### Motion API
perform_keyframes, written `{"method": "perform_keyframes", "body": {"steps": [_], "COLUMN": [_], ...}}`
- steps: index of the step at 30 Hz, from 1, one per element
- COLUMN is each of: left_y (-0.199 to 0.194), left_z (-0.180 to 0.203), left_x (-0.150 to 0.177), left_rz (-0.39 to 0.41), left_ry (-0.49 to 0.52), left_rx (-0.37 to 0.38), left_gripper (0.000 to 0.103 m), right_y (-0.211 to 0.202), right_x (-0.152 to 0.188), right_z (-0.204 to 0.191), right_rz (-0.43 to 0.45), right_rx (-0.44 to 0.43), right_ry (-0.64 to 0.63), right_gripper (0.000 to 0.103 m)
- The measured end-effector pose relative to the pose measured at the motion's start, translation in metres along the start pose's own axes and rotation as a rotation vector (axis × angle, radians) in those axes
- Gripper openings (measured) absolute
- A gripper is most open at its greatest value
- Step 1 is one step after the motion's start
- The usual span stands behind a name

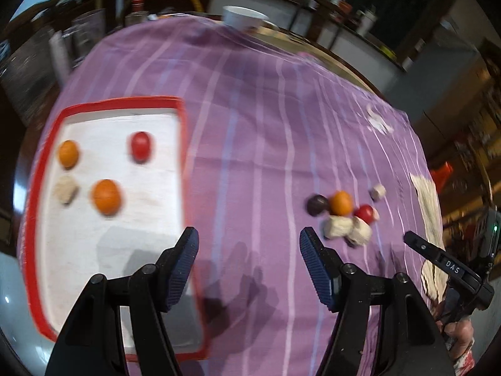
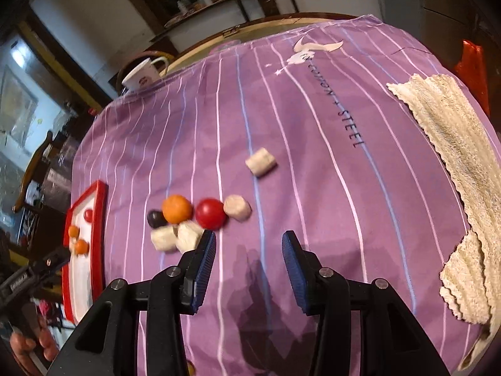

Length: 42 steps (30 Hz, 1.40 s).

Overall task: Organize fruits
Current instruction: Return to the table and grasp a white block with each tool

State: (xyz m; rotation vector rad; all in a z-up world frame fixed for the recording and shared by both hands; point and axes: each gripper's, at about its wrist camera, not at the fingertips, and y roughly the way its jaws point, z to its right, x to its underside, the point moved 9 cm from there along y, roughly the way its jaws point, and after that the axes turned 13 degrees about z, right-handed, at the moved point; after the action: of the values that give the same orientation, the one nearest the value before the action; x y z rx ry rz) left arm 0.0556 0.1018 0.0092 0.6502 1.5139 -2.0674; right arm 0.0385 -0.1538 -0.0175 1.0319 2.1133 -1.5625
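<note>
A purple striped cloth [image 2: 281, 144] is covering the round bench [image 2: 200, 50], with a cream towel [image 2: 451, 144] lying at its edge. Beyond it, white counters [image 1: 350, 39] are carrying jars and clutter — the room is sitting dim, daylight coming through a window [image 2: 18, 94].

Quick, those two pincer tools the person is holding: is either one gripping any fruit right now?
Left tool: open, holding nothing, above the purple cloth.
Right tool: open, holding nothing, close to the loose fruits.
</note>
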Motion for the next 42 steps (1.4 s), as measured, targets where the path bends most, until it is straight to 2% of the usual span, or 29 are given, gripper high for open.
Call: {"method": "perform_keyframes", "body": {"steps": [6, 11, 15, 19, 22, 25, 27, 29, 33, 39, 41, 42], "left_y": [0.010, 0.012, 0.018, 0.033, 0.044, 0.055, 0.064, 0.074, 0.093, 0.100, 0.099, 0.098], "left_z": [0.034, 0.040, 0.044, 0.050, 0.059, 0.070, 0.081, 0.089, 0.104, 0.111, 0.111, 0.110], "left_x": [0.021, 0.028, 0.032, 0.040, 0.042, 0.040, 0.040, 0.039, 0.039, 0.032, 0.035, 0.037], "left_rz": [-0.037, -0.043, -0.040, -0.064, -0.069, -0.067, -0.067, -0.071, -0.085, -0.083, -0.096, -0.104], "left_ry": [0.039, 0.039, 0.058, 0.084, 0.085, 0.119, 0.158, 0.197, 0.257, 0.275, 0.277, 0.287], "left_rx": [0.019, 0.007, -0.001, -0.006, 0.018, 0.036, 0.056, 0.073, 0.112, 0.183, 0.202, 0.206], "left_gripper": [0.066, 0.066, 0.066, 0.066, 0.066, 0.066, 0.066, 0.066, 0.066, 0.065, 0.058, 0.051], "right_y": [0.009, 0.028, 0.060, 0.085, 0.098, 0.105, 0.106, 0.104, 0.096, 0.084, 0.081, 0.080], "right_x": [0.006, -0.021, -0.040, -0.045, -0.045, -0.045, -0.044, -0.044, -0.043, -0.039, -0.039, -0.038], "right_z": [0.004, 0.016, 0.013, 0.005, 0.000, -0.001, 0.003, 0.008, 0.016, 0.020, 0.023, 0.025], "right_rz": [-0.029, -0.015, -0.039, -0.053, -0.050, -0.056, -0.059, -0.060, -0.069, -0.069, -0.076, -0.080], "right_rx": [-0.026, -0.011, 0.015, 0.030, 0.064, 0.053, 0.042, 0.025, -0.016, -0.037, -0.048, -0.053], "right_ry": [-0.059, -0.050, -0.093, -0.147, -0.206, -0.220, -0.211, -0.189, -0.132, -0.114, -0.087, -0.074], "right_gripper": [0.048, 0.048, 0.048, 0.048, 0.050, 0.047, 0.038, 0.033, 0.032, 0.031, 0.031, 0.031]}}
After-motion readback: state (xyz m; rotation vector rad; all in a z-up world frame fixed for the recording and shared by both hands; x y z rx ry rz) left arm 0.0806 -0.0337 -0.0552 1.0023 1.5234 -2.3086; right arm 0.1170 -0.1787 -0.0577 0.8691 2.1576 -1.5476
